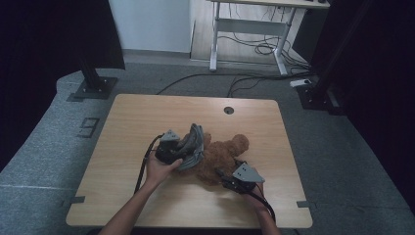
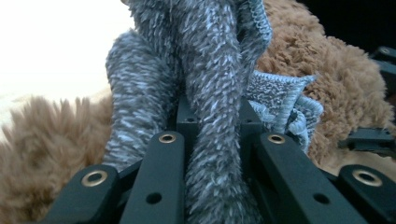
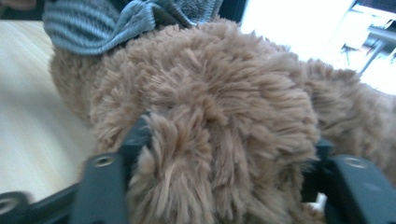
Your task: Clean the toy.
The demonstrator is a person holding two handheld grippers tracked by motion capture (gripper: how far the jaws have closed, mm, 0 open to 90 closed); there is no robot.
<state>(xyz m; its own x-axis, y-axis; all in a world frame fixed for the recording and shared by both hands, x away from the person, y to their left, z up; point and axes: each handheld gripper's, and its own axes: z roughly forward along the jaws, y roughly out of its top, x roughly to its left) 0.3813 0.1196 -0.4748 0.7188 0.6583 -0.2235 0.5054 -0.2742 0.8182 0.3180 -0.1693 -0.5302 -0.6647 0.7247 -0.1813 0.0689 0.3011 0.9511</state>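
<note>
A brown plush teddy bear lies on the wooden table, right of centre. A fuzzy grey cloth is draped against the bear's left side. My left gripper is shut on a fold of that cloth, which runs up between its jaws in the left gripper view as grey cloth, with brown fur behind it. My right gripper sits at the bear's near side. Its jaws stand wide on either side of a furry lump of the bear, and the grey cloth shows at the top.
A round cable hole sits near the table's far edge. Bare wood stretches to the left and along the front. On the floor beyond are cables, a white desk frame and two black stand bases.
</note>
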